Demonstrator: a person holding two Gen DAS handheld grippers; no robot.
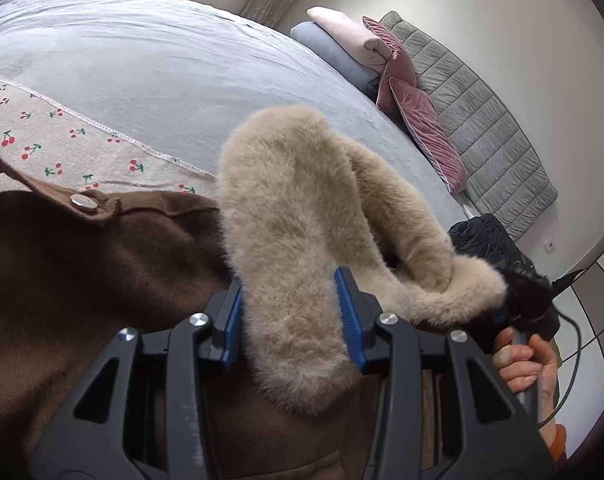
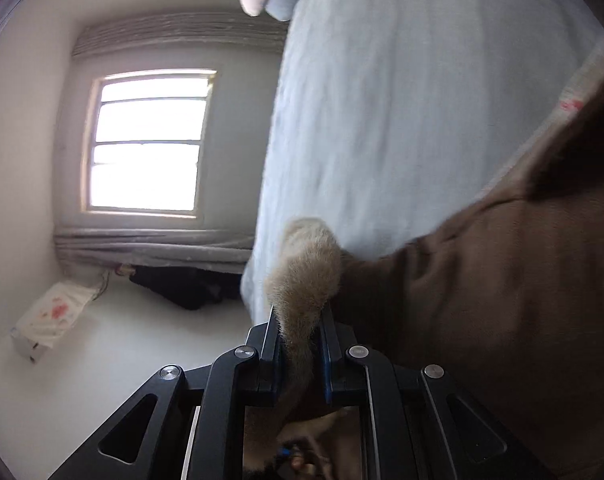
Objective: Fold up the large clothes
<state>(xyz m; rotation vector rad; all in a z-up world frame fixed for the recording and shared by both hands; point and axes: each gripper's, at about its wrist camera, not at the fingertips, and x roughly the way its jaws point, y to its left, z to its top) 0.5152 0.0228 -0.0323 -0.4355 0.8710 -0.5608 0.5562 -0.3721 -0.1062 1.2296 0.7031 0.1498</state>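
Note:
A brown coat [image 1: 102,264] with a beige fur collar [image 1: 286,208] lies over the bed. My left gripper [image 1: 289,308] is shut on a thick part of the fur collar. My right gripper [image 2: 300,330] is shut on the other end of the fur collar [image 2: 305,264], with the brown coat [image 2: 501,300] hanging to its right. In the left wrist view the right gripper [image 1: 517,300] shows at the collar's far end, held by a hand. A silver snap button [image 1: 82,202] sits on a coat tab.
The bed has a light blue cover [image 1: 162,64] and a cherry-print cloth [image 1: 62,140] under the coat. Folded clothes and pink cushions [image 1: 401,76] lie at the bed's far side against a grey headboard [image 1: 481,120]. A window [image 2: 150,140] and curtain show in the right wrist view.

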